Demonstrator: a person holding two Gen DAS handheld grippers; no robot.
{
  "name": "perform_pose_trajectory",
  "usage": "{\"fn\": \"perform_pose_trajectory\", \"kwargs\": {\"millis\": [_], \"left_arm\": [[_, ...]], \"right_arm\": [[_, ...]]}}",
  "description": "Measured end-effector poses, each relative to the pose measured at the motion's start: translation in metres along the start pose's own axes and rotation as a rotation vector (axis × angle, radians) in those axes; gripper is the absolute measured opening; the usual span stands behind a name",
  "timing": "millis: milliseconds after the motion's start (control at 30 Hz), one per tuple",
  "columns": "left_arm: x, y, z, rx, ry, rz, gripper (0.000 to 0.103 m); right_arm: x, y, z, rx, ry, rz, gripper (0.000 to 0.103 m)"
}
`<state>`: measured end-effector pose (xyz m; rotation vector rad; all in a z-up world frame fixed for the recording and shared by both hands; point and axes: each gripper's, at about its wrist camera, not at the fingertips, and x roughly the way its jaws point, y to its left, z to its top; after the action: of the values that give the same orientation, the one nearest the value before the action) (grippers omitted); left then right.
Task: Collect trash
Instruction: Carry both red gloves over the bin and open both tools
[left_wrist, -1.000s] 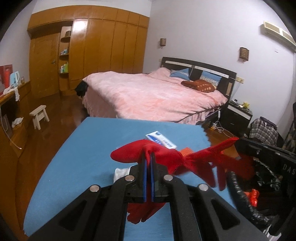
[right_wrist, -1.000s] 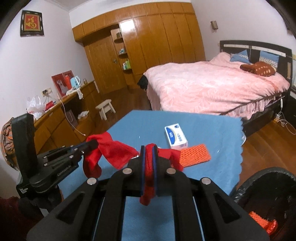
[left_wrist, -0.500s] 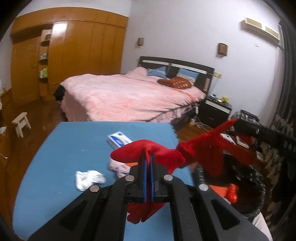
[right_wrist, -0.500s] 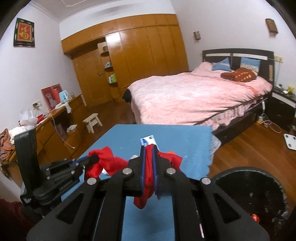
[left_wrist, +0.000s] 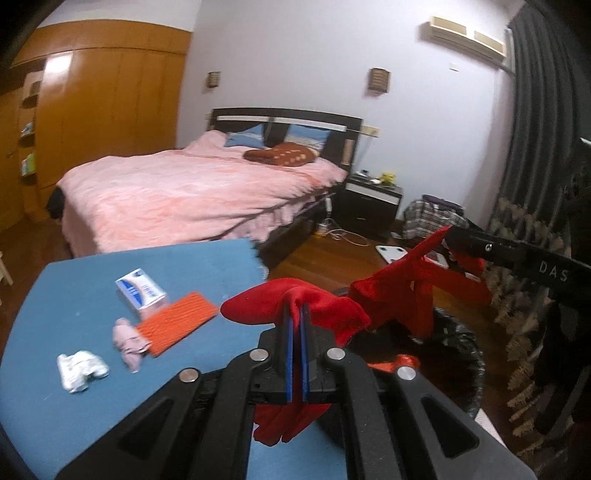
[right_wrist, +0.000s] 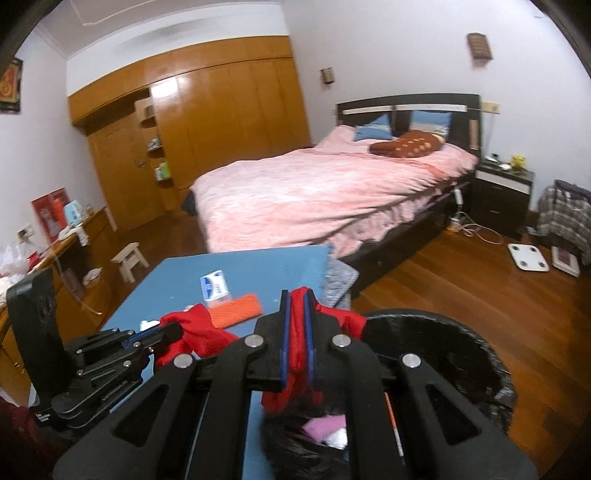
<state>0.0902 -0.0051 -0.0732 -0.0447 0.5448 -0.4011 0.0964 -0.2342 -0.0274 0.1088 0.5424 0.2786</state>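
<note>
Bedroom with blue-covered table (left_wrist: 92, 280): left hand-held gripper (left_wrist: 296, 325) and right hand-held gripper (right_wrist: 297, 306) each clamp one end of a red cloth (left_wrist: 399, 288) (stretched between them), above the black-lined bin (right_wrist: 443, 343).

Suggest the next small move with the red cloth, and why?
Probably carry it a little further over the black-lined bin, then open both. The left gripper and right gripper are each shut on the red cloth, which spans the bin's rim; part still hangs over the blue table.
</note>
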Motion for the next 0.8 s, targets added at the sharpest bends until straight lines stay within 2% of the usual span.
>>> {"fn": "perform_pose_trajectory", "kwargs": {"millis": [367, 600, 733, 800], "left_arm": [[0.042, -0.056, 0.019, 0.054, 0.008, -0.114, 0.003], [0.064, -0.089, 0.016, 0.101, 0.03, -0.157, 0.003], [0.074, -0.095, 0.011, 0.11, 0.048, -0.182, 0.004], [0.079, -0.097, 0.008, 0.112, 0.063, -0.188, 0.006]], "right_arm": [[-0.025, -0.059, -0.022, 0.073, -0.003, -0.126, 0.007], [-0.027, -0.087, -0.038, 0.118, 0.019, -0.181, 0.007], [-0.025, -0.098, -0.047, 0.131, 0.039, -0.21, 0.007], [-0.022, -0.102, -0.05, 0.138, 0.052, -0.226, 0.01]]}}
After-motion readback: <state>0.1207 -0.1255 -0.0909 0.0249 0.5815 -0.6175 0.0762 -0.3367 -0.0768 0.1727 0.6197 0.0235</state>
